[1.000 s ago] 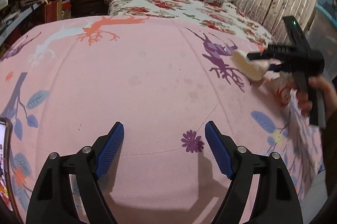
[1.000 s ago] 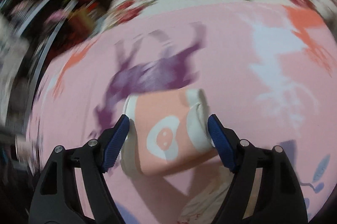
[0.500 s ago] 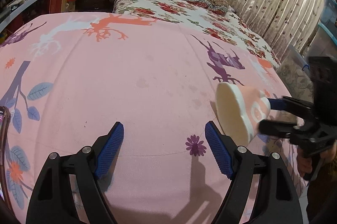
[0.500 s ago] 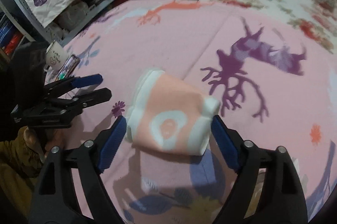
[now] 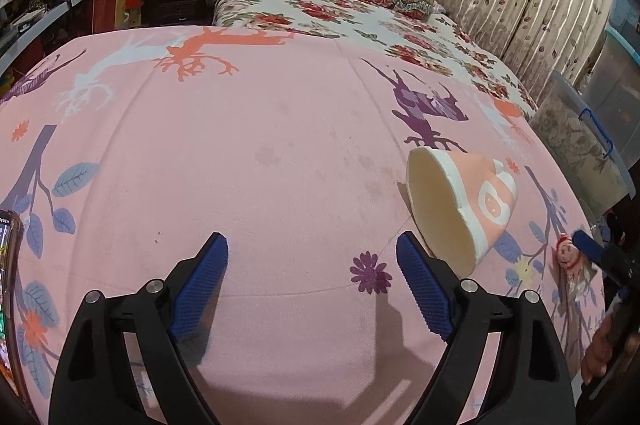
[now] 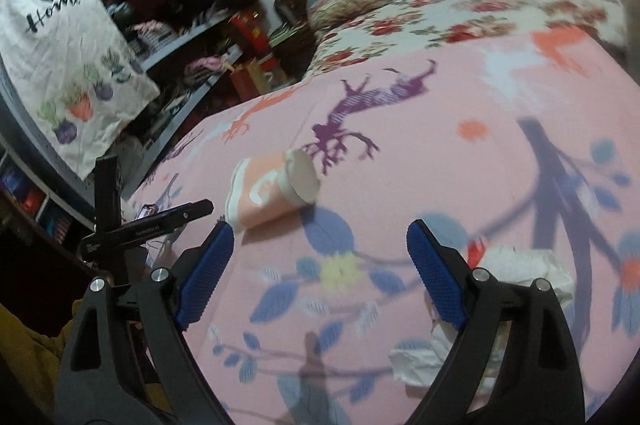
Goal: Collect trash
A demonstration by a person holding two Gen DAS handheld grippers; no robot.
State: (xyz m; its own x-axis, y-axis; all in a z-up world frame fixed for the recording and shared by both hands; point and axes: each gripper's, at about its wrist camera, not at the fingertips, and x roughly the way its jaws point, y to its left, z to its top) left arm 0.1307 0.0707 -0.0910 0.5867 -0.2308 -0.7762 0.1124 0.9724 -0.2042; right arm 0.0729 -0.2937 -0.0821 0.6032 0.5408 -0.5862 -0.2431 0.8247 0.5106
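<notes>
A pink and white paper cup [image 5: 460, 201] lies on its side on the pink bedspread [image 5: 260, 153], its mouth toward my left gripper [image 5: 312, 245]. That gripper hovers just left of the cup, and its jaws are opening with nothing between them. In the right wrist view the cup [image 6: 272, 189] lies free, ahead and to the left of my right gripper [image 6: 320, 231]. That gripper's jaws are also opening and hold nothing. Crumpled white paper [image 6: 520, 273] sits under its right finger. My left gripper [image 6: 192, 213] shows at the left of this view.
A phone [image 5: 6, 265] lies at the bedspread's left edge. Beyond the pink cover are a floral quilt [image 5: 360, 21] and a carved headboard. Cluttered shelves [image 6: 192, 37] run along the left, curtains and plastic storage boxes [image 5: 592, 145] along the right.
My right gripper has let go of the cup and drawn back from it. The cup now rests on its side on the bedspread. My left gripper stays in place, its jaws a little wider.
</notes>
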